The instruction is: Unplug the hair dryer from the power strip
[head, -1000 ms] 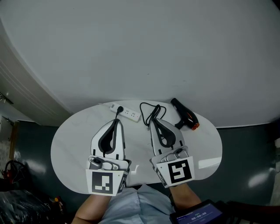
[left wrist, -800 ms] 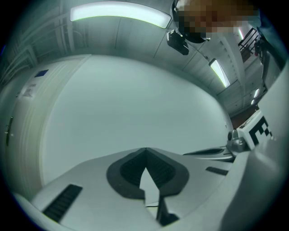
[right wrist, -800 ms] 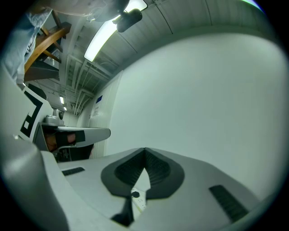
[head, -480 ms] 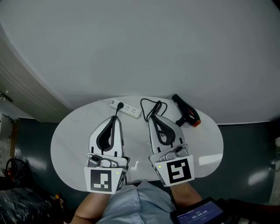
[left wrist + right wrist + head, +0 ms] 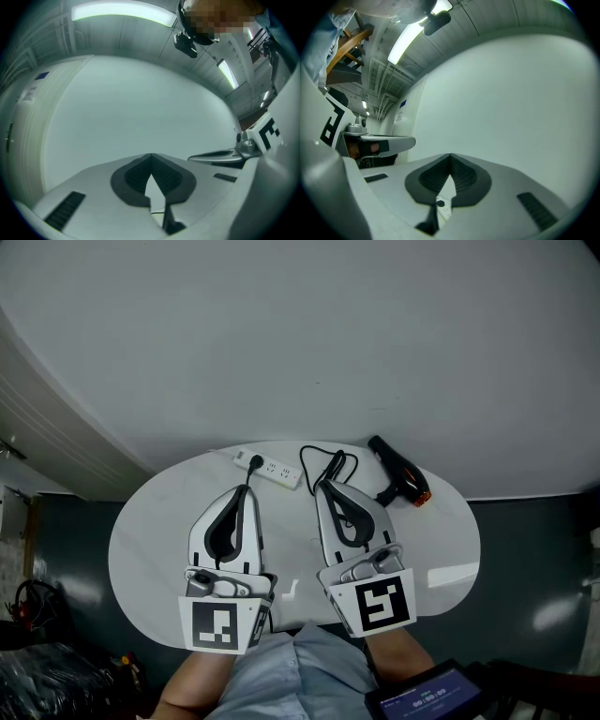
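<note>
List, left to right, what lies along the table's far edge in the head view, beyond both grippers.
power strip → coiled black cord → hair dryer

soft light falls from ceiling tubes [image 5: 119, 11], glare streaks the glossy table [image 5: 450, 579], gripper views bend at their edges.
</note>
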The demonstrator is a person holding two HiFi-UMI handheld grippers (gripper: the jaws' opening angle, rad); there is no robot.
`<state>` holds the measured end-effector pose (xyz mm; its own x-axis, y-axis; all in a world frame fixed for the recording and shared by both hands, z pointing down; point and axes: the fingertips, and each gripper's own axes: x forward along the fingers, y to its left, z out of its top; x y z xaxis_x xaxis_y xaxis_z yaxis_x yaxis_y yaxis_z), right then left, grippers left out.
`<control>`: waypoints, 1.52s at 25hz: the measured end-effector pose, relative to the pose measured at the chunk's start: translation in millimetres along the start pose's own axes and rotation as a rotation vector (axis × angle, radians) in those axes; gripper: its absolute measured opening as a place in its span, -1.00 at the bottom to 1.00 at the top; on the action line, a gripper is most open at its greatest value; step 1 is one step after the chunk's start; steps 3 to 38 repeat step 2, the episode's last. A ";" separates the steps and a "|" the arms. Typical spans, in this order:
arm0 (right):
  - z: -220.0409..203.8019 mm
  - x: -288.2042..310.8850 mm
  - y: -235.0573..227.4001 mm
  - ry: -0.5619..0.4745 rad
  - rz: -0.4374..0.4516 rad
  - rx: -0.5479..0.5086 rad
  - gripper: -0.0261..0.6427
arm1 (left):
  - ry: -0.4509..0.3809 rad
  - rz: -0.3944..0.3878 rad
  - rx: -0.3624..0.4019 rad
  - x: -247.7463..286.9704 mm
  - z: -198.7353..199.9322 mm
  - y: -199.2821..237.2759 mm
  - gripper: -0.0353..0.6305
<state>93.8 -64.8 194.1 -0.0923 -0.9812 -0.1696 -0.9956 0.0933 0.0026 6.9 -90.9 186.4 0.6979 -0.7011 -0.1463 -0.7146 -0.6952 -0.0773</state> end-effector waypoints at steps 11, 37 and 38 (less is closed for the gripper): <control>-0.1 -0.2 -0.9 -0.001 -0.001 -0.001 -0.92 | -0.015 -0.009 0.028 0.4 1.3 -0.4 -0.90; -0.1 -0.2 -0.9 -0.001 -0.001 -0.001 -0.92 | -0.015 -0.009 0.028 0.4 1.3 -0.4 -0.90; -0.1 -0.2 -0.9 -0.001 -0.001 -0.001 -0.92 | -0.015 -0.009 0.028 0.4 1.3 -0.4 -0.90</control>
